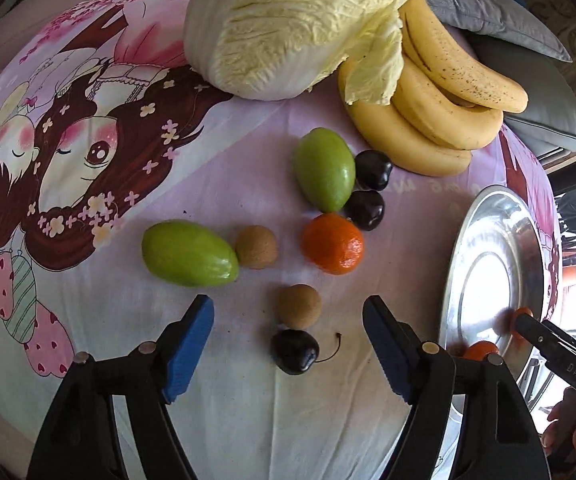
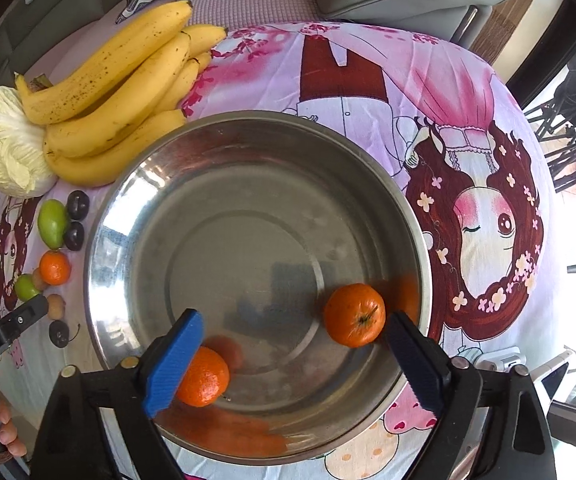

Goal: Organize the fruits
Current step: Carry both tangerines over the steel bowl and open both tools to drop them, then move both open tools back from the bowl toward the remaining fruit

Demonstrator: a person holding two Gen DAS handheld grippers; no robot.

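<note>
Left wrist view: left claw (image 1: 288, 350), blue pads spread wide, released, grasping nothing. Between the pads, untouched on the cartoon-print cloth (image 1: 87, 184): one dark cherry (image 1: 294, 351) with stem, one small brown round fruit (image 1: 300, 306) just beyond it. Further out: second brown fruit (image 1: 255, 247) touching a green oval fruit (image 1: 189, 253); one orange (image 1: 332, 243); second green fruit (image 1: 325, 169) with two dark cherries (image 1: 372, 169) beside it. At the far side: napa cabbage (image 1: 288, 28), its leaf draped over a bunch of bananas (image 1: 440, 108). Steel bowl (image 1: 488, 248) at right edge, the other claw over it.

Right wrist view: right claw (image 2: 294, 360), pads fully apart, released, hanging over the steel bowl (image 2: 247, 148). Inside the bowl: two oranges, one (image 2: 354, 315) near the right pad but apart from it, the other (image 2: 203, 378) partly hidden behind the left pad; contact there cannot be told. Bananas (image 2: 115, 92) and cabbage (image 2: 3, 144) at upper left. Loose small fruit in a row left of the bowl. Fingers (image 2: 5, 428) of a person's hand at the lower left edge.
</note>
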